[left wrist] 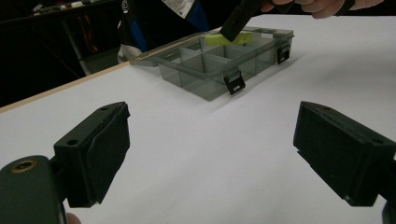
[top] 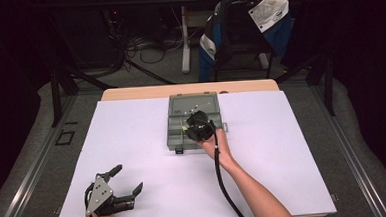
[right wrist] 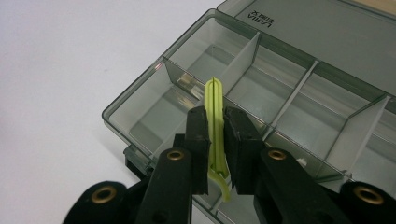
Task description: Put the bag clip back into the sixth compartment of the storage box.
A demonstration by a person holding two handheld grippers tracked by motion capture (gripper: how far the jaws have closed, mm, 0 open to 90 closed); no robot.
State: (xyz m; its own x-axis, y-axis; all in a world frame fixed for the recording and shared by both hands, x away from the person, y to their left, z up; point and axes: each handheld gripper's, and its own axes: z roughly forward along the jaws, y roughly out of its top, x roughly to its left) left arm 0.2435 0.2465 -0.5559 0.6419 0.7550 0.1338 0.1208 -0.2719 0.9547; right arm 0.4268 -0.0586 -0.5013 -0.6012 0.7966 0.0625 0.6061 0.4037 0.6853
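Note:
A grey see-through compartment box [top: 178,134] lies open in the middle of the white table, its lid folded back. My right gripper [right wrist: 215,116] hovers over the box's compartments, shut on a thin yellow-green strip [right wrist: 215,105] held on edge between its jaws. In the high view the right gripper [top: 198,127] sits above the box's right part. The left gripper view shows the box [left wrist: 212,70] farther off, with the yellow-green strip [left wrist: 226,39] under the right gripper's black jaw. My left gripper [top: 125,179] rests open near the table's front left corner, nothing between its jaws.
The white sheet [top: 132,141] covers the table out to its wooden back edge [top: 140,92]. Beyond the table stands a chair [top: 244,33] draped with a blue and black garment, and cables lie on the floor. Metal rails [top: 28,162] run along both sides.

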